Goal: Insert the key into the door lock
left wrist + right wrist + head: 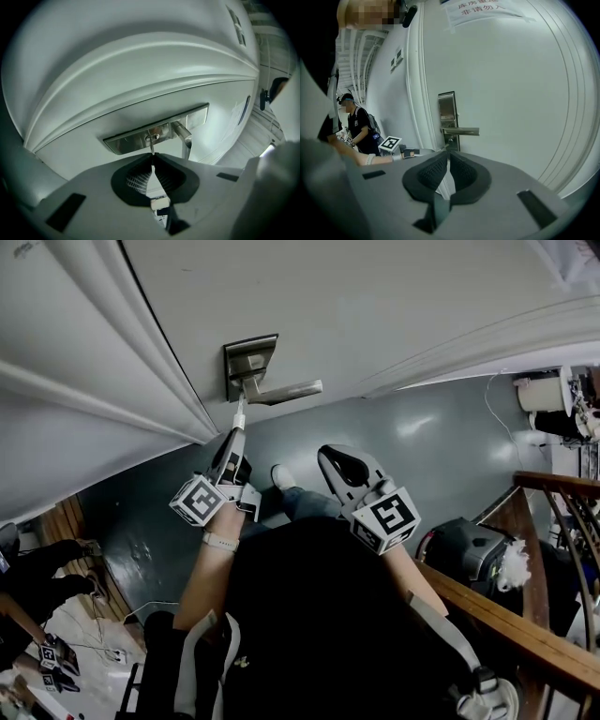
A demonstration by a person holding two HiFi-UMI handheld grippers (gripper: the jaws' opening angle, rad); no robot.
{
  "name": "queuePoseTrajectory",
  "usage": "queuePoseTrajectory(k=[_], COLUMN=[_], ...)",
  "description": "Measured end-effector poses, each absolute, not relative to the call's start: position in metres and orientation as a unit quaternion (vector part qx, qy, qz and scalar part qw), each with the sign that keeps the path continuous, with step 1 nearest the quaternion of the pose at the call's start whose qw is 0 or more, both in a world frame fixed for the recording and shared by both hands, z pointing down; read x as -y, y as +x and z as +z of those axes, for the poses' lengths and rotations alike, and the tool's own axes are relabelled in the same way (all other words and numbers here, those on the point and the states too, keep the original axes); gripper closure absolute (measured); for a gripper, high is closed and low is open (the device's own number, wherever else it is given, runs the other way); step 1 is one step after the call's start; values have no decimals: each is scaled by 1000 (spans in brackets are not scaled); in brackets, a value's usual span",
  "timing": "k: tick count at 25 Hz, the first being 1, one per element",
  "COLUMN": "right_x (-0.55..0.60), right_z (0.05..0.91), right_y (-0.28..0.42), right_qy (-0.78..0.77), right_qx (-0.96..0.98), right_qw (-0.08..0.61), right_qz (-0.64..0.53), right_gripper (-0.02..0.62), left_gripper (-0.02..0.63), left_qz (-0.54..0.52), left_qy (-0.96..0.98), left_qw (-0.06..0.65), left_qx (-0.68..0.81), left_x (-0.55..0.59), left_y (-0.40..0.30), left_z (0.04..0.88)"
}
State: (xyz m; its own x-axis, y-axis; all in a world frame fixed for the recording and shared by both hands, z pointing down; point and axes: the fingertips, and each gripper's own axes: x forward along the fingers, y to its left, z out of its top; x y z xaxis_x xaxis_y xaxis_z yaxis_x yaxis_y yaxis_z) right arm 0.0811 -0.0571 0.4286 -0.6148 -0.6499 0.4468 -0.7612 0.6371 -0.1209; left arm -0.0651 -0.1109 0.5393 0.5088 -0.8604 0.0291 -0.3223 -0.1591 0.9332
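A steel lock plate [247, 362] with a lever handle [287, 390] sits on the grey door [375, 306]. My left gripper [237, 434] is shut on a key [241, 414] and points up at the plate, below the handle. In the left gripper view the key blade [152, 146] reaches the keyhole [152, 137] in the lock plate [133, 139], and the left gripper [153, 156] pinches its head. My right gripper [330, 455] hangs back from the door, shut and holding nothing. The right gripper [448, 153] looks at the plate [447, 110] and handle [462, 131] from the side.
A wooden railing [525, 620] runs behind me on the right, with a dark bin [469, 549] beside it. Another person [358, 124] stands further along the wall. A paper notice [483, 9] hangs on the door. Door frame moulding [112, 362] lies left of the lock.
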Motion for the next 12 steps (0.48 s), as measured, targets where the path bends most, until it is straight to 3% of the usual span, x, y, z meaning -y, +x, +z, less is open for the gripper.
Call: queuePoseTrajectory(k=[12], right_x=[62], right_z=[435], right_y=[89], right_qy=[406], right_qx=[881], right_qw=[190], right_qz=[151], right_gripper=[568], left_gripper=[581], left_qz=[-330], left_qy=[681], left_qw=[528], left_qx=[387], left_x=[117], left_y=[-50], left_z=[535])
